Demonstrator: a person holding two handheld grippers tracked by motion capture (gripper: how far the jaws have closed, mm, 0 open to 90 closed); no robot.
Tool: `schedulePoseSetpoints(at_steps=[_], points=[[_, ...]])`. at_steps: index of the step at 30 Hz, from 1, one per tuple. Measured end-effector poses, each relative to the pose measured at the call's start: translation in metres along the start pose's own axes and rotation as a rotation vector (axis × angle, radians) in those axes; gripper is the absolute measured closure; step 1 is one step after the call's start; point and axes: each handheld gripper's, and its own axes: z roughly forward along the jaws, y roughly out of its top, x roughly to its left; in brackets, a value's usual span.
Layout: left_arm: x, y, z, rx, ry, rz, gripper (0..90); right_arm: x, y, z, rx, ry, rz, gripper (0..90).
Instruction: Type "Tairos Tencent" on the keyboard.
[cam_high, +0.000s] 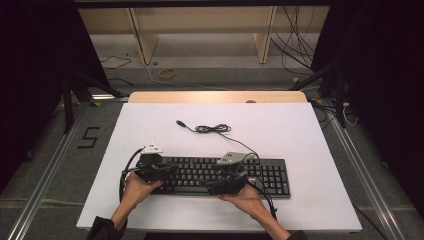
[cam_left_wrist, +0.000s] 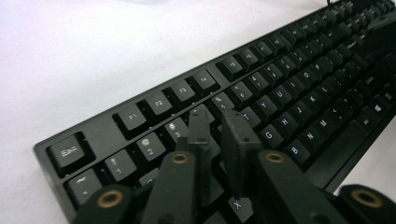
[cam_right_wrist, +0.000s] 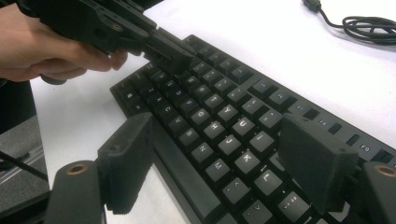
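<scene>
A black keyboard (cam_high: 270, 175) lies on the white table near its front edge. Its cable (cam_high: 212, 129) is coiled behind it and ends in a loose USB plug (cam_high: 180, 122). My left gripper (cam_high: 167, 169) is shut, tips resting on the upper-left keys. In the left gripper view, the left gripper (cam_left_wrist: 217, 126) has its jaws nearly together over the number and letter rows of the keyboard (cam_left_wrist: 280, 84). My right gripper (cam_high: 220, 182) stands open over the keyboard's middle. The right gripper (cam_right_wrist: 222, 154) spans the letter keys of the keyboard (cam_right_wrist: 224, 112), with the left gripper (cam_right_wrist: 175, 58) farther off.
The white table top (cam_high: 300, 135) has a wooden strip (cam_high: 215, 96) along its far edge. Behind it on the floor are loose cables (cam_high: 295, 45), a yellow ring (cam_high: 167, 73) and a wooden frame (cam_high: 145, 40). Dark stand legs (cam_high: 70, 100) flank the table.
</scene>
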Motion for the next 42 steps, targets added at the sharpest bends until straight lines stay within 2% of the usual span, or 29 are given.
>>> schedulePoseSetpoints(at_steps=[6, 18, 27, 33, 42], points=[[0.0, 0.001, 0.006, 0.021, 0.005, 0.009, 89.1, 0.0, 0.0, 0.0, -0.001, -0.002, -0.002, 27.7], [0.001, -0.002, 0.013, 0.055, 0.013, 0.011, 89.4, 0.0, 0.0, 0.0, -0.001, -0.005, -0.003, 27.9], [0.0, -0.002, 0.012, 0.049, 0.007, 0.002, 89.3, 0.001, 0.0, 0.0, 0.001, -0.003, -0.004, 28.6], [-0.001, 0.0, 0.003, 0.014, 0.002, -0.017, 79.5, 0.001, 0.0, 0.001, 0.002, 0.002, -0.007, 31.7], [-0.005, -0.003, -0.008, -0.03, -0.032, -0.035, 59.1, 0.001, 0.0, 0.002, 0.001, 0.006, -0.008, 37.9]])
